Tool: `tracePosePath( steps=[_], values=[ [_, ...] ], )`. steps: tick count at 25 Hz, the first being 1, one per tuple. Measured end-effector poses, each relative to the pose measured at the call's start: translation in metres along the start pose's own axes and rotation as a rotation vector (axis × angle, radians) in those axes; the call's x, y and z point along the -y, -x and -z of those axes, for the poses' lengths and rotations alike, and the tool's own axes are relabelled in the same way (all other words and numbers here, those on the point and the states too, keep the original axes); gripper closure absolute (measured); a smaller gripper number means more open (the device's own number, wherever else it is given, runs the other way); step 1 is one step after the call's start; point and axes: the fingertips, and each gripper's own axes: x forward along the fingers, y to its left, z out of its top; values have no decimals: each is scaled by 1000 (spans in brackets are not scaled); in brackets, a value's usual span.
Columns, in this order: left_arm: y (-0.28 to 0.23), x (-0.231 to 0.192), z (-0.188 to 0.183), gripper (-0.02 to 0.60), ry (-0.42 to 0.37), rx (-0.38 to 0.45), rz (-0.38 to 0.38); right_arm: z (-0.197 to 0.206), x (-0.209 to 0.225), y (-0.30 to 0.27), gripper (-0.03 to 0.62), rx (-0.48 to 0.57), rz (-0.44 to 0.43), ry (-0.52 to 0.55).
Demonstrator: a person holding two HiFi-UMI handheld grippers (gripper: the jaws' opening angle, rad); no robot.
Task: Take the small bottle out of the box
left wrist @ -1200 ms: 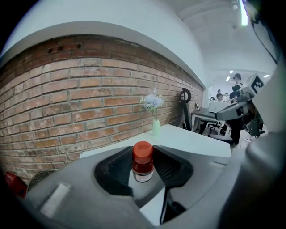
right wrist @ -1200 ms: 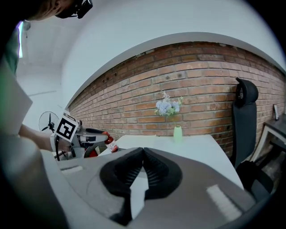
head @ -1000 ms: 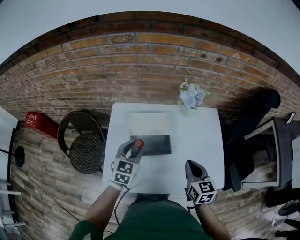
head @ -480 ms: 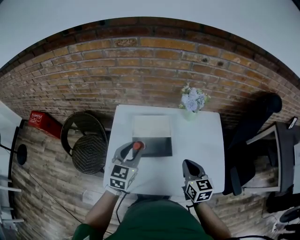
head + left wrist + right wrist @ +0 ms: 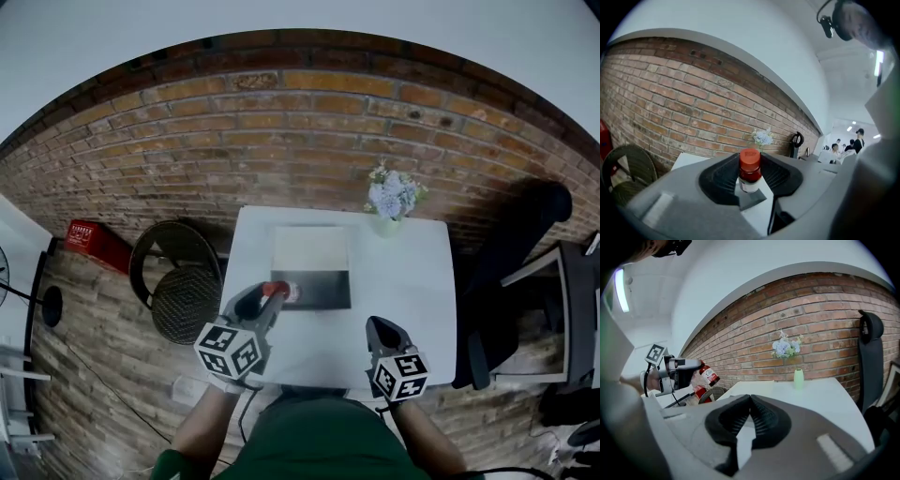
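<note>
Red-capped and dark-bodied with a white label, the small bottle [image 5: 750,171] sits clamped in your left gripper [image 5: 269,298], the ribbed black pads pinching its body just under the cap. From your head view it hangs at the 9 o'clock edge of the box [image 5: 311,290], tipped over so the cap and label both show. It seems to be clear of the box's dark inside, though the picture is too small there to be sure.

Your right gripper [image 5: 749,401] is clenched on nothing, its jaws meeting at the tips, low over the white table [image 5: 403,291] at about 5 o'clock from the box.

On the table, the box's pale lid [image 5: 310,249] lies open toward 12 o'clock. A green vase of pale flowers [image 5: 392,199] stands at the table's 1 o'clock corner, well apart from both grippers. Off the table, a wicker chair [image 5: 183,295] is at 9 o'clock and a black office chair [image 5: 511,248] at 3 o'clock. Nothing stands between the bottle and you.

Against a second ago, your left gripper has rolled, its marker cube now facing 9 o'clock, and the bottle has tilted with it. Your right gripper has kept its place.
</note>
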Motion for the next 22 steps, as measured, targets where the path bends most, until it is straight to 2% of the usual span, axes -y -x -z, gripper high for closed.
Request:
tracePosePath(
  steps=[4,7,14,22],
  values=[
    [2,-9,6,436,162,23,15,4,2,-1,591,-8,0,-18],
    [1,-14,13,436,233,27,21,6,7,-1,591,-11,5,-30],
    [-2,-19,23,436,291,19,20,5,18,-1,591,-12,24,-50],
    [1,-18,12,436,311,46,79,-9,11,-4,591,13,0,-46]
  ],
)
